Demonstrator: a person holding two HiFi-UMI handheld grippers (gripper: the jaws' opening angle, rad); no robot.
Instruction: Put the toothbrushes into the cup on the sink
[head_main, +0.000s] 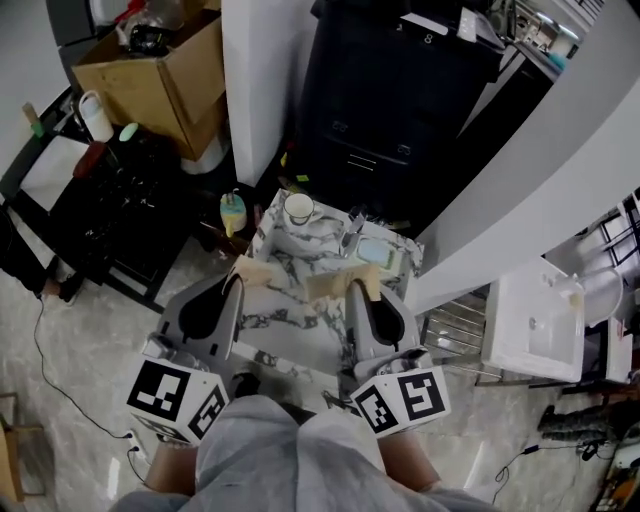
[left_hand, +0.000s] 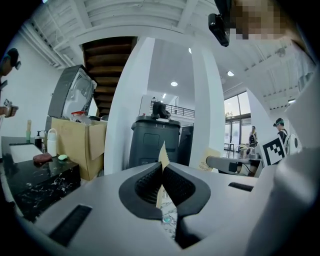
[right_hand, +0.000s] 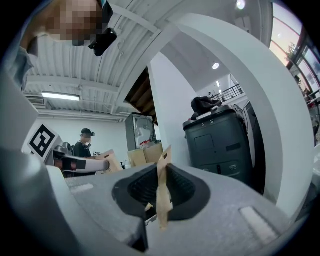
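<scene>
My left gripper (left_hand: 162, 172) has its tan fingers (left_hand: 163, 152) pressed flat together, with nothing caught between them. My right gripper (right_hand: 163, 187) is clenched the same way, bare. Both hang over the lower half of the marble worktop (head_main: 280, 300). The cup (head_main: 298, 208) stands at its upper left corner, the tap (head_main: 352, 236) just right of it. I cannot pick out the toothbrushes. I'd expect them to be light, stiff and slick, apt to swivel, so I'd pinch mid-handle. Room is tight: the white pillar (head_main: 520, 180) crowds the right, and the worktop's edges drop off close by.
</scene>
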